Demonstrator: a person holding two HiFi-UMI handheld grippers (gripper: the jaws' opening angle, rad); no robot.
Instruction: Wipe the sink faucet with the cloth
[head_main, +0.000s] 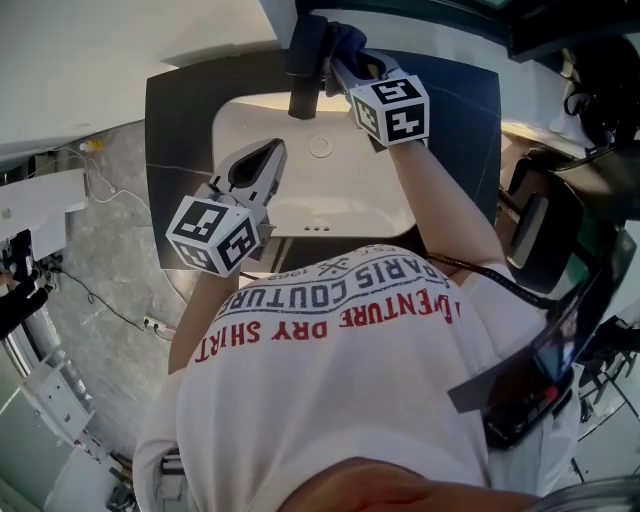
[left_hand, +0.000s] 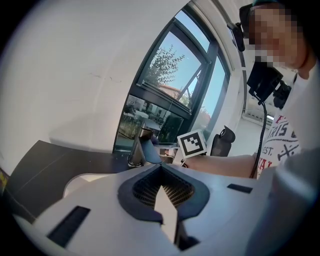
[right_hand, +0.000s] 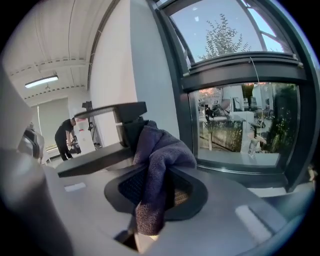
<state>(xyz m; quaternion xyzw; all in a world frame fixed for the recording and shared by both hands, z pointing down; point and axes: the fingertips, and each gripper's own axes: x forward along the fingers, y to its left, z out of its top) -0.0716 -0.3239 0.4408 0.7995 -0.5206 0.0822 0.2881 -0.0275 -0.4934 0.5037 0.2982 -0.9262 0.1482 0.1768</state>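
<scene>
The dark faucet (head_main: 303, 70) stands at the back of the white sink basin (head_main: 300, 215). My right gripper (head_main: 342, 66) is shut on a dark blue cloth (head_main: 346, 42) and holds it against the faucet's right side. In the right gripper view the cloth (right_hand: 156, 160) hangs bunched between the jaws, right in front of the faucet (right_hand: 122, 122). My left gripper (head_main: 270, 152) hovers over the basin's left part, jaws together and holding nothing. From the left gripper view, the faucet (left_hand: 140, 147) is ahead, beyond the left gripper (left_hand: 162, 187).
A dark countertop (head_main: 180, 120) frames the basin, with a drain (head_main: 320, 147) below the faucet. A window wall runs behind the sink. A black office chair (head_main: 545, 230) stands at the right, and cables (head_main: 100, 290) lie on the floor at the left. A person (right_hand: 67, 137) stands far off.
</scene>
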